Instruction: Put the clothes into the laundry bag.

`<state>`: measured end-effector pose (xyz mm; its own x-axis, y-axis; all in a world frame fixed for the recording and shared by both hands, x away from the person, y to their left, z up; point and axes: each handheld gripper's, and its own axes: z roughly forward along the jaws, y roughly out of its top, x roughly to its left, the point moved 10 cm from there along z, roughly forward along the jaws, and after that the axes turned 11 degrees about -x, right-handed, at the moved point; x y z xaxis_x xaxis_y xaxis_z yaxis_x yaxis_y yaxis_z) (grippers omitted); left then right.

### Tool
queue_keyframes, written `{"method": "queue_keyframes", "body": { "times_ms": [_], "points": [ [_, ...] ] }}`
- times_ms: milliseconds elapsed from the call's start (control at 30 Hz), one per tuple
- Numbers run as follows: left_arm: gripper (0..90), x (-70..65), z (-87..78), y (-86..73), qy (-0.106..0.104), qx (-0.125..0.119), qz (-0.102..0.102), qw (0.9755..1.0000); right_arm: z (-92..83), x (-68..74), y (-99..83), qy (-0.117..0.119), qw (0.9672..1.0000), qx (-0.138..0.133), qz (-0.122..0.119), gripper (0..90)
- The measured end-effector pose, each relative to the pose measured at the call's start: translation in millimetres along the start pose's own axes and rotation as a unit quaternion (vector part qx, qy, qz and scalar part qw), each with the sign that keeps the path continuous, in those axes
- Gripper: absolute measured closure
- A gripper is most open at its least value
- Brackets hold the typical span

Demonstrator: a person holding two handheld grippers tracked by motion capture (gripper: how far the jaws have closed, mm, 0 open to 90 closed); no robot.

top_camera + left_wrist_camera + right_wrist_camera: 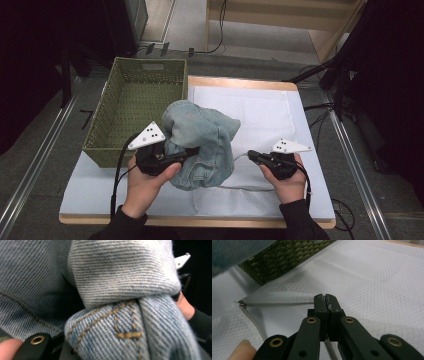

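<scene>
A bundled pair of light blue jeans (200, 135) hangs just above the table's middle. My left gripper (186, 153) is shut on its lower left fold. In the left gripper view the denim (120, 290) with tan stitching covers the jaws. A white mesh bag (260, 115) lies flat on the table to the right of the jeans. My right gripper (251, 155) rests low at its near left edge. Its jaws (327, 300) are pressed together on a bit of white mesh beside the bag's zipper (254, 317).
A green woven basket (107, 120) stands at the table's back left, close behind the jeans, and its wall (287, 257) appears in the right gripper view. The table's wooden front edge (200, 220) is near the person's sleeves. Cables and stands surround the table.
</scene>
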<state>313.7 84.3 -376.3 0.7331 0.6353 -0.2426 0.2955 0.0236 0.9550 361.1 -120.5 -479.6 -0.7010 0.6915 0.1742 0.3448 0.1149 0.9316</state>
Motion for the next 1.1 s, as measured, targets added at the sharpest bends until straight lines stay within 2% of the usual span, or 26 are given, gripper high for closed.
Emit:
{"method": "queue_keyframes", "body": {
  "times_ms": [100,133,200,267,300,333,367,400,467,600,667,767,833,967,1000,1033,1067,1100],
  "points": [
    [63.0,-5.8,0.4,-5.9,-0.005,-0.007,-0.011,0.9999,-0.7,-0.7,-0.9,0.002,0.9999,-0.007,0.007,90.0],
    [63.0,-12.4,2.5,-14.2,-0.01,0.003,-0.008,0.9999,-1.0,-1.0,-5.2,0.002,1.0,-0.003,0.008,90.0],
    [63.0,-16.5,2.9,-18.7,-0.012,0.008,-0.002,0.9999,-0.8,-1.5,-6.5,0.002,1.0,-0.004,0.008,90.0],
    [62.9,-28.5,3.1,-28.9,-0.029,0.015,0.002,0.9995,0.3,-1.3,-12.7,0.002,1.0,0.004,0.009,90.0],
    [62.9,-28.5,3.1,-28.9,-0.029,0.015,0.002,0.9995,0.3,-1.3,-12.7,0.002,1.0,0.004,0.009,90.0],
    [62.9,-36.1,1.6,-31.2,-0.039,0.018,0.008,0.9991,1.9,-0.5,-14.5,0.002,0.9999,0.007,0.009,90.0],
    [62.9,-38.8,0.3,-31.1,-0.04,0.018,0.016,0.9989,2.5,-0.1,-15.3,0.003,0.9999,0.01,0.006,90.0],
    [62.9,-38.8,0.3,-31.1,-0.04,0.018,0.016,0.9989,3.2,0.4,-15.6,0.002,0.9999,0.011,0.005,90.0],
    [62.8,-47.0,-1.8,-28.4,-0.05,0.01,0.017,0.9986,3.7,0.6,-15.8,0.002,0.9999,0.011,0.007,90.0],
    [62.7,-53.6,-1.1,-30.8,-0.059,0.01,0.02,0.998,3.4,-1.1,-16.1,0.002,0.9999,0.011,0.009,90.0],
    [62.6,-62.4,1.8,-35.9,-0.085,0.01,0.026,0.996,3.0,-2.2,-16.2,0.002,0.9999,0.012,0.011,90.0],
    [61.9,-73.5,6.9,-45.3,-0.127,0.013,0.023,0.9915,0.9,-5.2,-13.5,0.002,0.9998,0.004,0.017,90.0],
    [61.5,-76.4,11.0,-52.5,-0.136,0.021,0.026,0.9902,-2.6,-9.7,-11.6,-0.001,0.9998,-0.001,0.022,90.0],
    [61.3,-77.0,20.2,-72.1,-0.136,0.048,0.028,0.9891,-6.5,-15.3,-11.3,-0.001,0.9995,-0.004,0.031,90.0],
    [61.1,-79.3,23.0,-81.8,-0.147,0.065,0.034,0.9863,-7.1,-16.4,-11.1,-0.001,0.9994,-0.006,0.034,90.0],
    [60.8,-79.3,23.0,-81.8,-0.147,0.065,0.034,0.9863,-7.1,-16.4,-11.1,-0.001,0.9994,-0.006,0.034,90.0],
    [60.3,-85.1,25.3,-92.2,-0.173,0.08,0.051,0.9803,-8.0,-17.8,-10.2,0.0,0.9992,-0.011,0.039,90.0],
    [59.8,-88.5,26.2,-98.5,-0.189,0.089,0.062,0.9759,-8.3,-17.8,-9.7,0.001,0.9991,-0.012,0.04,90.0]
  ]
}}
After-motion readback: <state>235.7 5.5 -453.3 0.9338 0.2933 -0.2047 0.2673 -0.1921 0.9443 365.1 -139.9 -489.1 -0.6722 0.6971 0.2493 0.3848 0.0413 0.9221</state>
